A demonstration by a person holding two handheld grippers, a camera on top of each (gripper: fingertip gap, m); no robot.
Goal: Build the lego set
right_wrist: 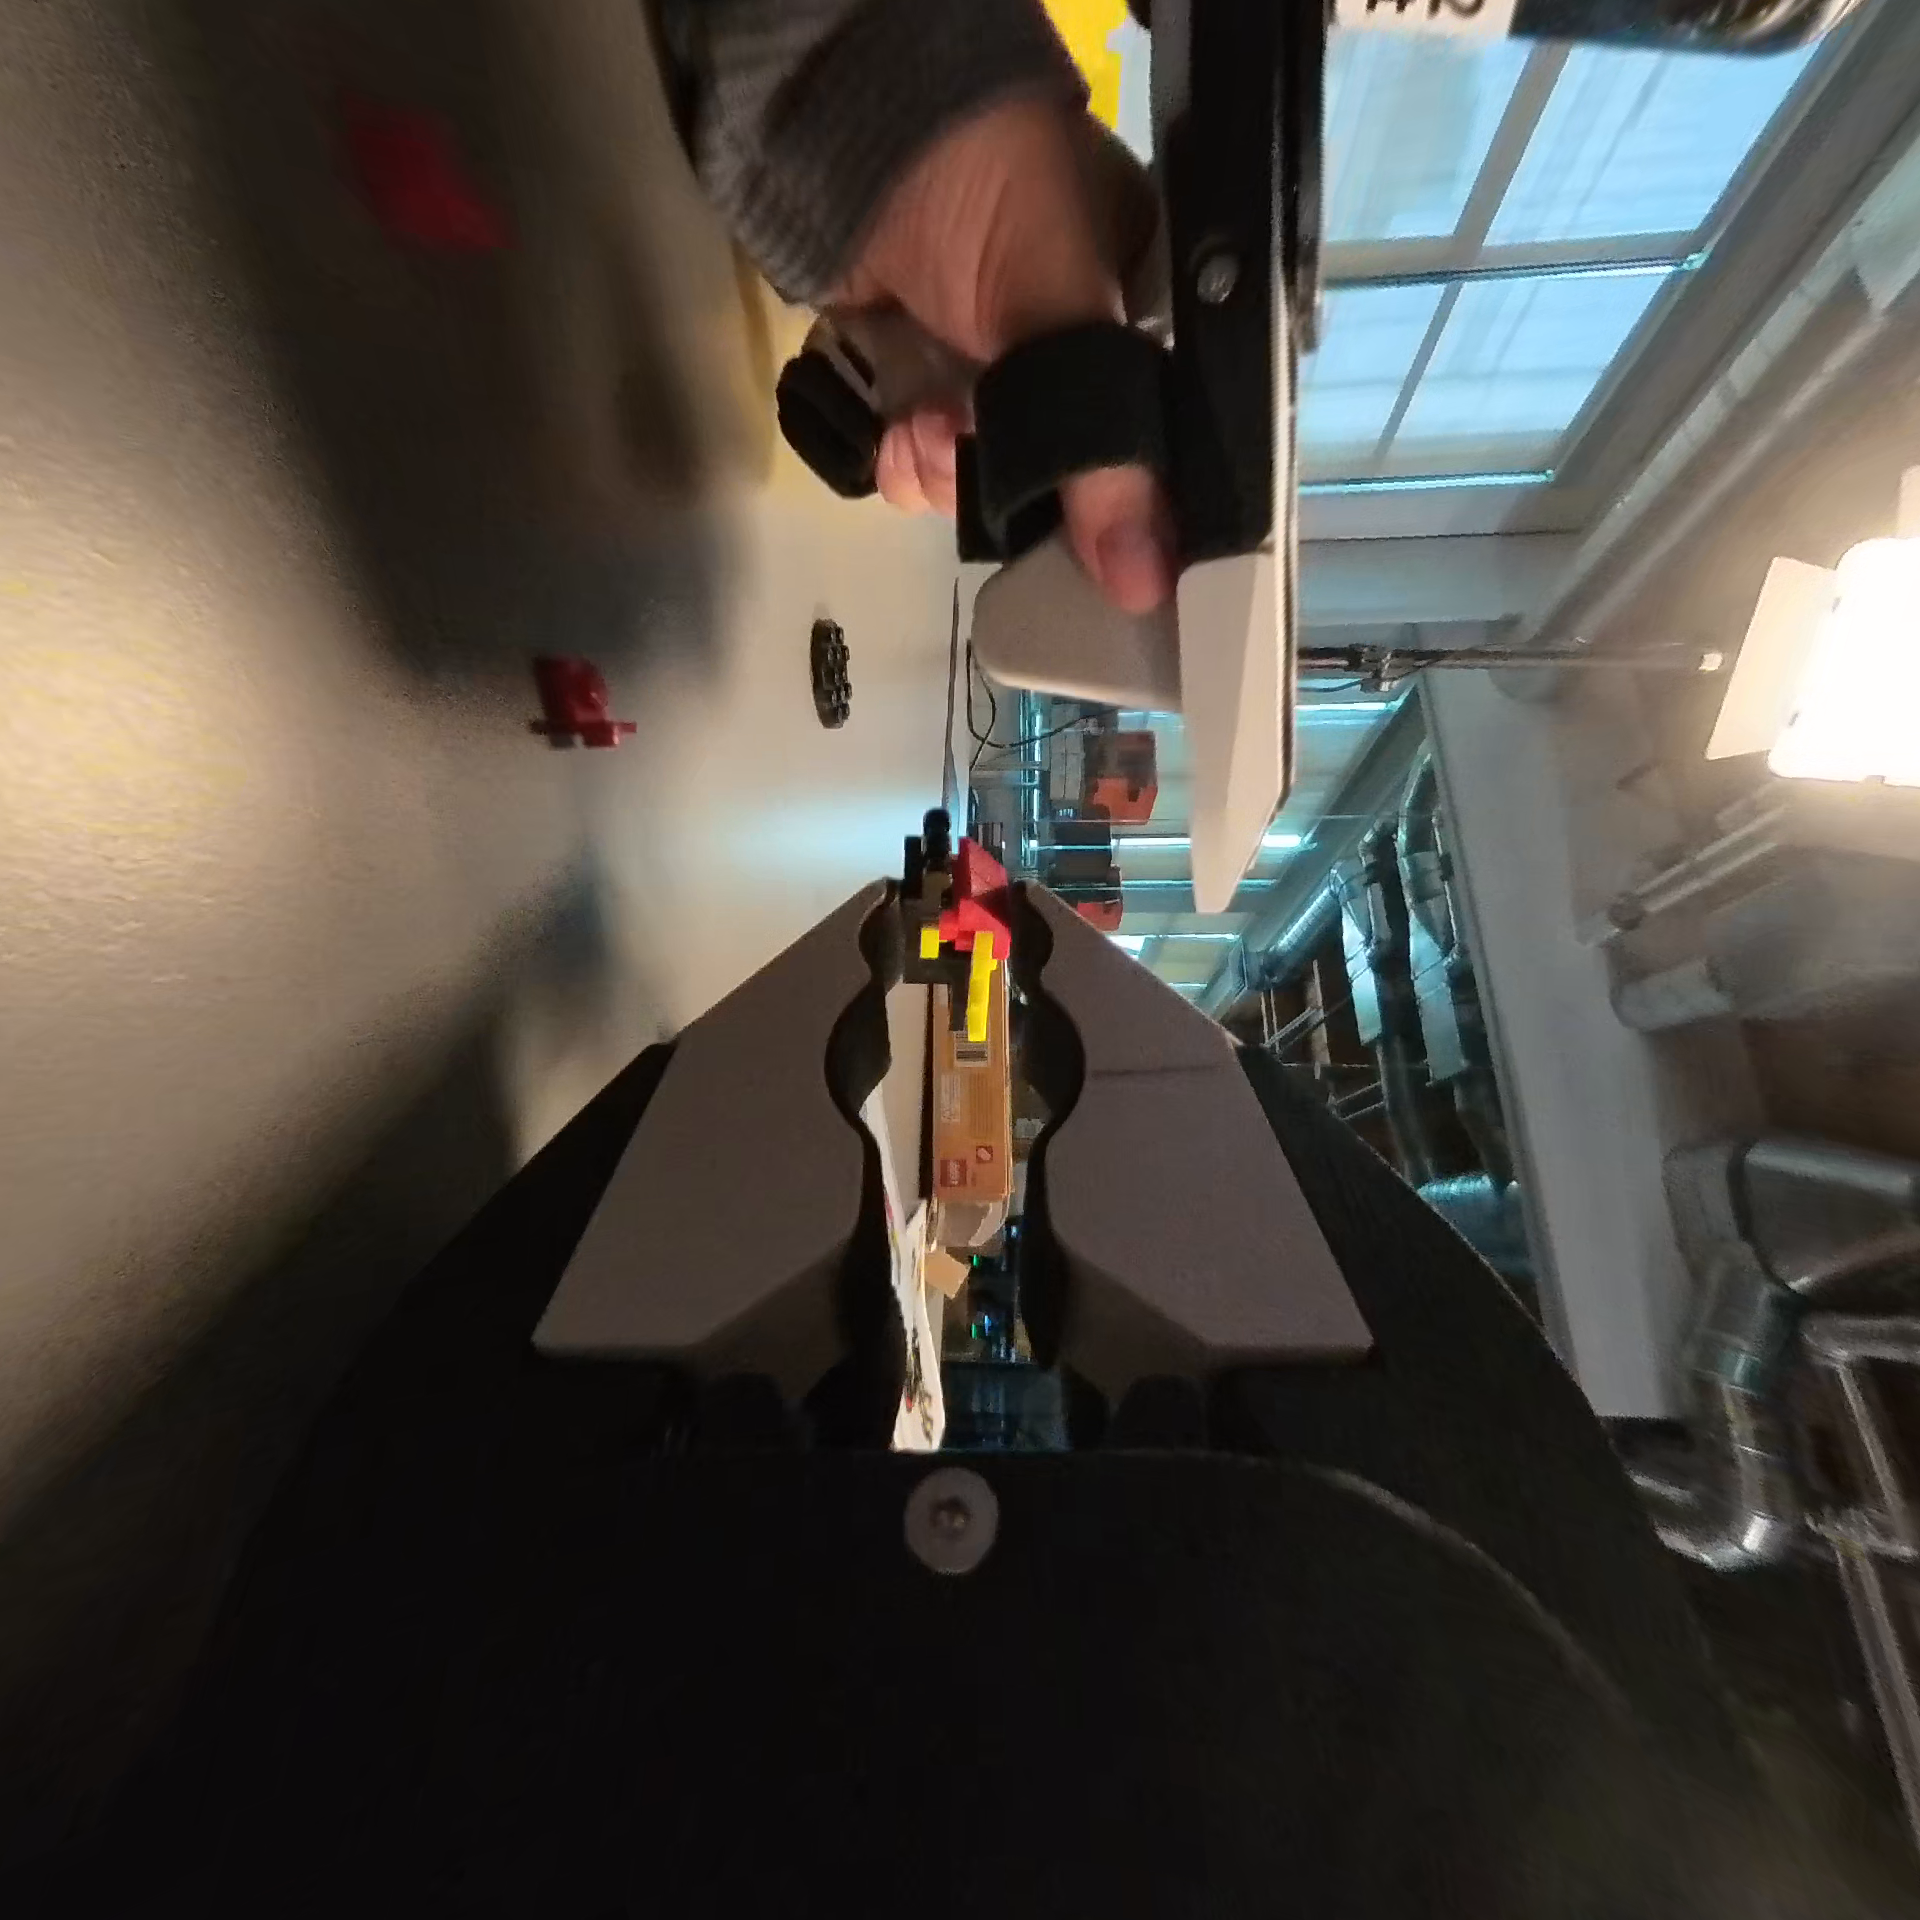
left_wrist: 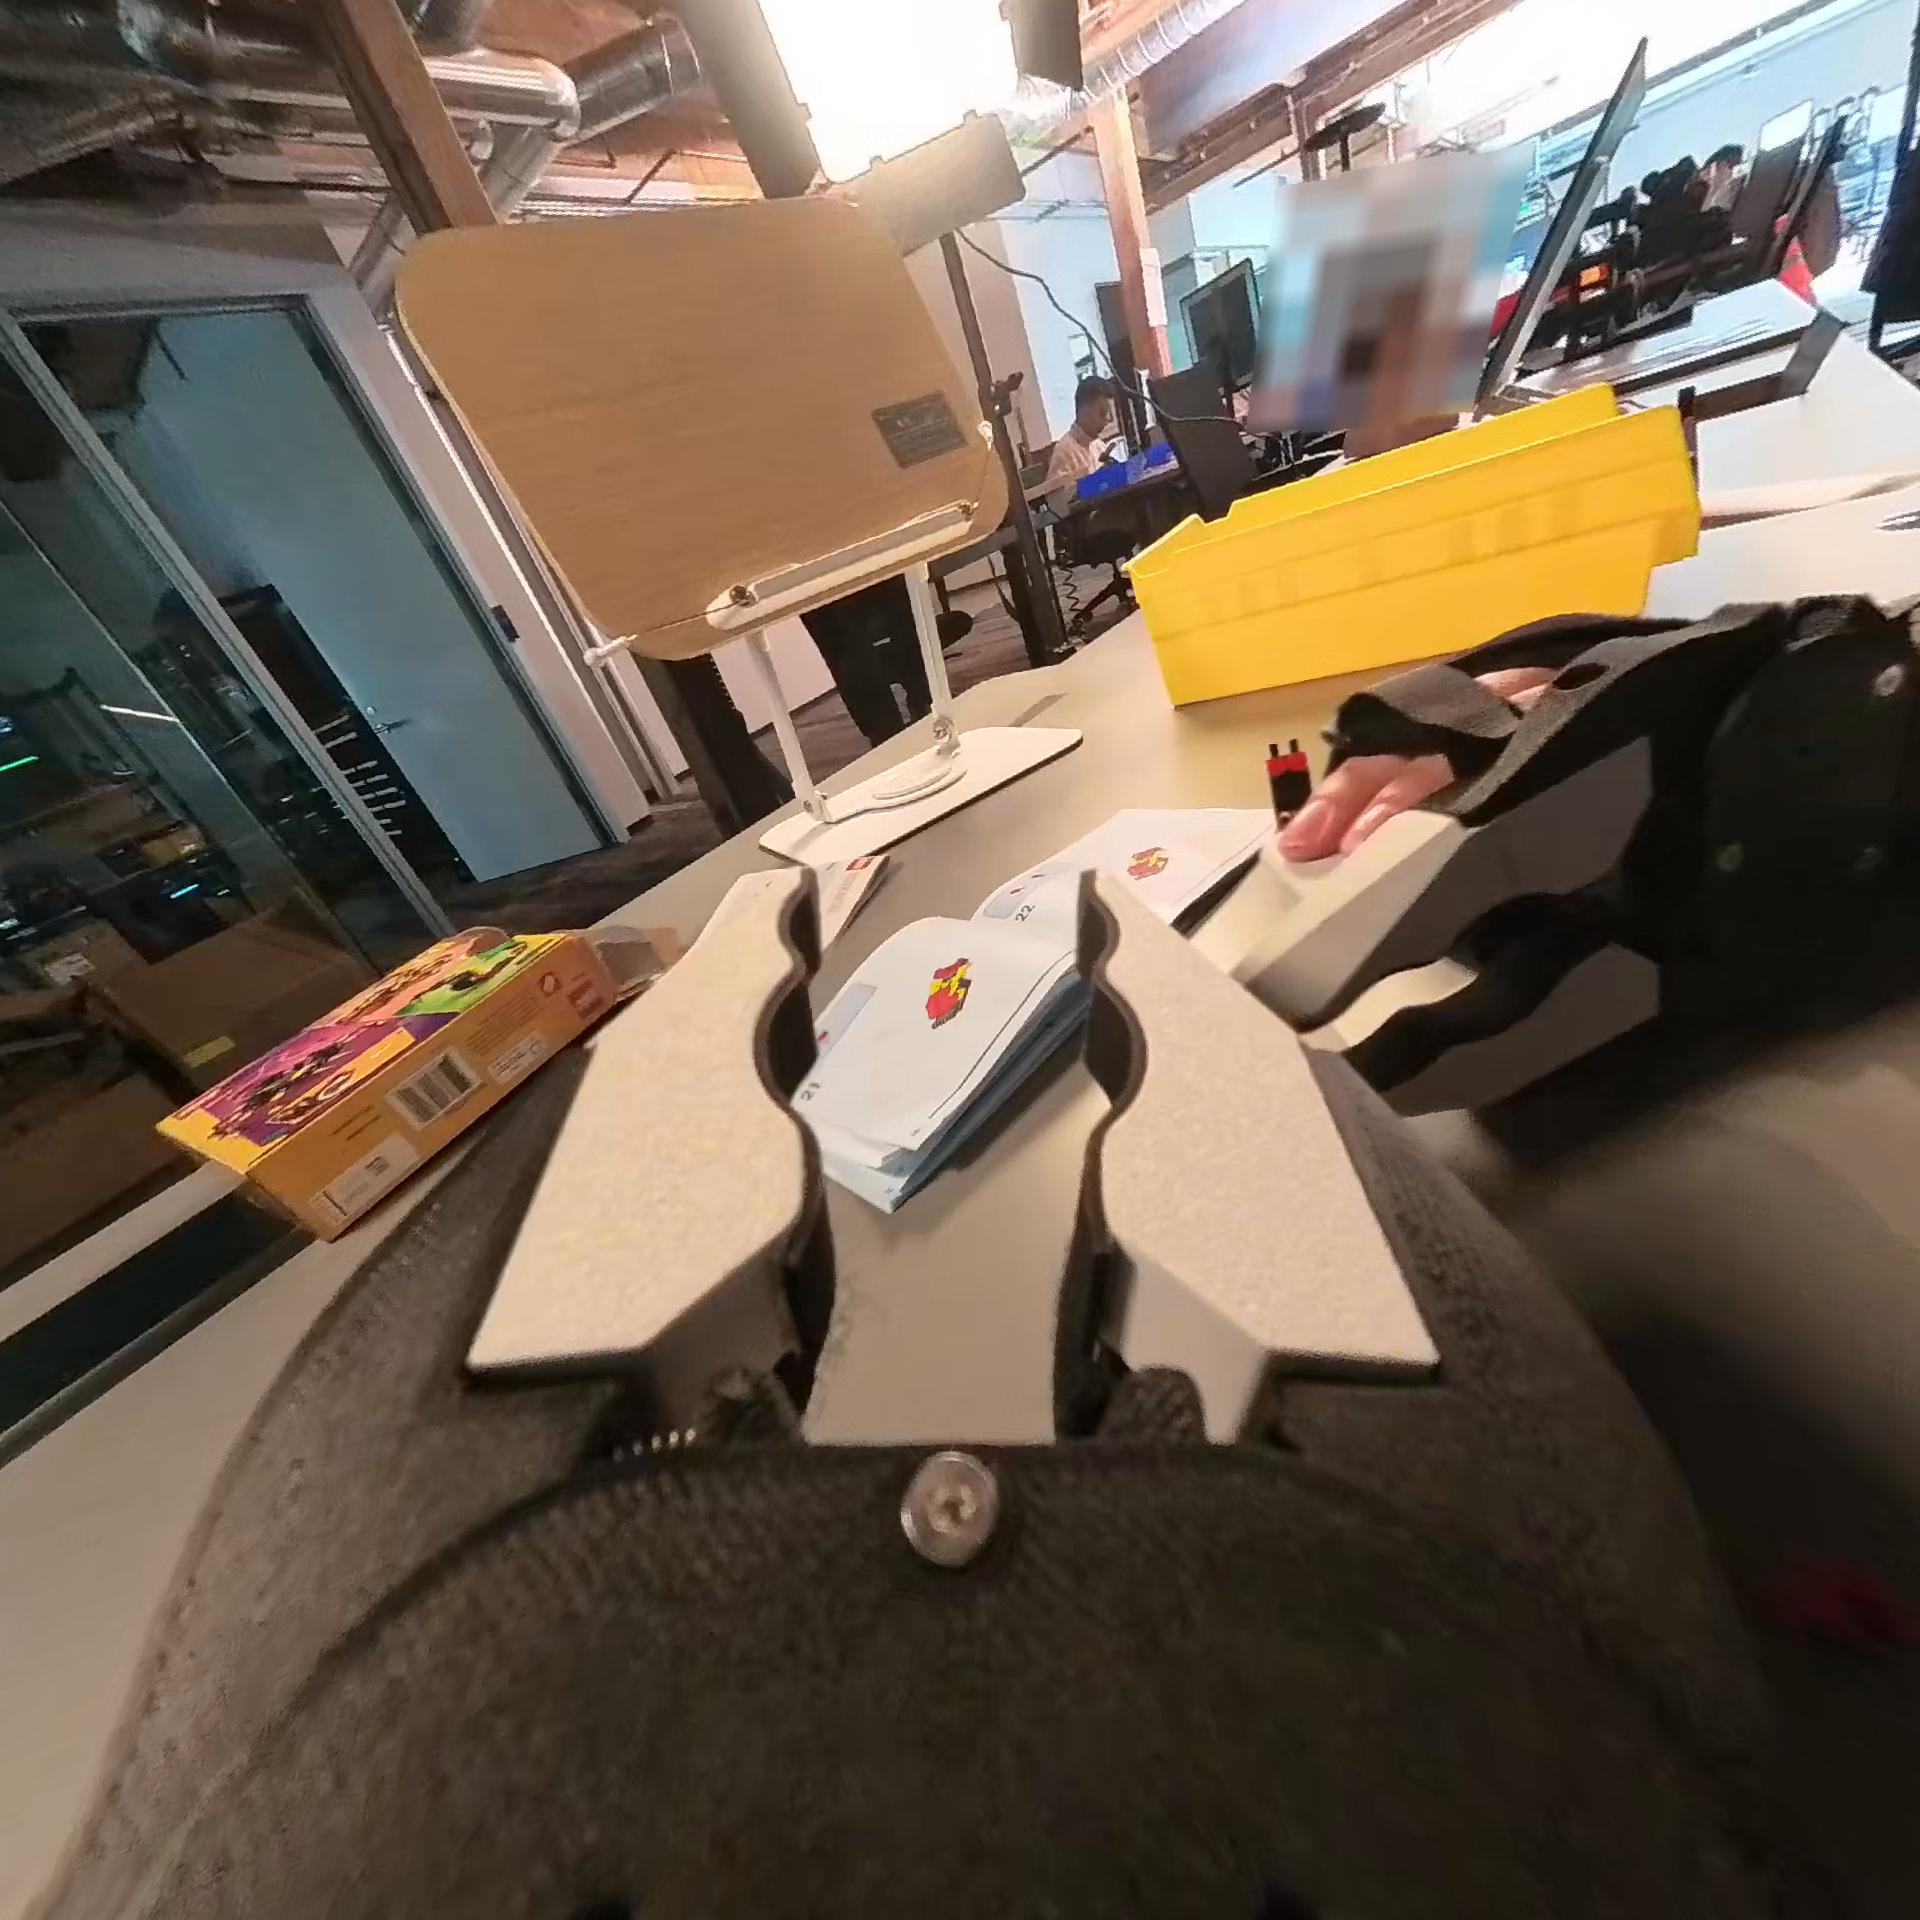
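Observation:
My right gripper [right_wrist: 953, 902] is rolled on its side and shut on a small black, red and yellow lego assembly [right_wrist: 961, 920], held at the fingertips above the table. My left gripper [left_wrist: 942, 906] is open and empty, low over the open instruction booklet [left_wrist: 940, 1039]. In the left wrist view the right gripper [left_wrist: 1351, 914] and a hand come in from the right. A small red and black piece [left_wrist: 1288, 774] shows by its tip, and I cannot tell whether it is held. The left gripper [right_wrist: 1195, 727] hangs near in the right wrist view.
On the grey table [left_wrist: 1143, 748] are a colourful lego box [left_wrist: 395, 1060], a wooden book stand [left_wrist: 707, 416] and a yellow bin [left_wrist: 1413, 561]. Loose pieces lie on the table: a red one [right_wrist: 577, 707], a black round one [right_wrist: 829, 670], a blurred red one [right_wrist: 426, 187].

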